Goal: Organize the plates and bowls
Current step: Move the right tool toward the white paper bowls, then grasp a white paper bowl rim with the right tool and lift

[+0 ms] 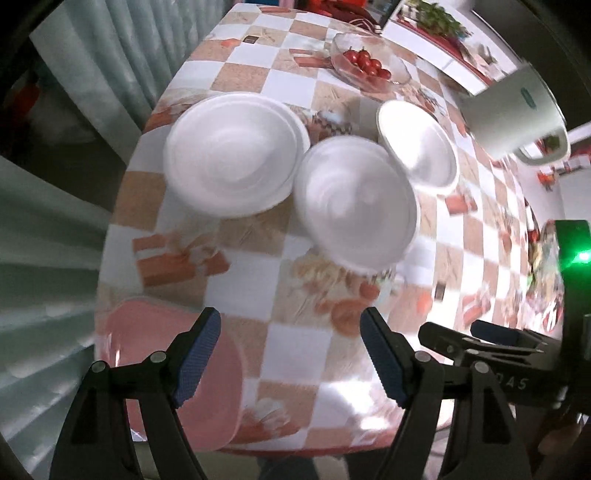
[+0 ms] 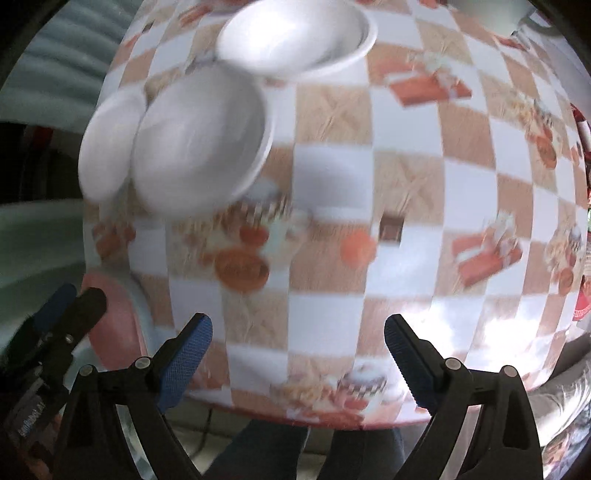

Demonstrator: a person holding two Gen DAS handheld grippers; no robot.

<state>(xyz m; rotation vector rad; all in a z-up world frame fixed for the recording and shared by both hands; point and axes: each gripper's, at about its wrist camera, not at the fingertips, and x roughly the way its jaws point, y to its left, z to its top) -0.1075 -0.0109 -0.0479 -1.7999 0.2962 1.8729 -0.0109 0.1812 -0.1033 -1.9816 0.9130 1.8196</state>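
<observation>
On the checked tablecloth stands a white stack of plates with a bowl on top point(image 1: 236, 151) point(image 2: 107, 147). A white bowl point(image 1: 354, 203) point(image 2: 199, 140) sits right of it, and another white bowl point(image 1: 417, 144) point(image 2: 295, 33) lies farther back. A pink plate point(image 1: 173, 369) point(image 2: 110, 325) rests at the table's near left corner. My left gripper point(image 1: 291, 332) point(image 2: 75, 297) is open and empty, above the cloth beside the pink plate. Over the near edge hangs my right gripper point(image 2: 299, 332) point(image 1: 465, 334), open wide with nothing between its fingers. Motion blurs both views.
A glass bowl of cherry tomatoes point(image 1: 369, 62) stands at the back of the table. A white pot with a handle point(image 1: 517, 110) is at the far right. Pale curtains point(image 1: 55, 221) hang left of the table. A person's legs point(image 2: 266, 450) show below the near edge.
</observation>
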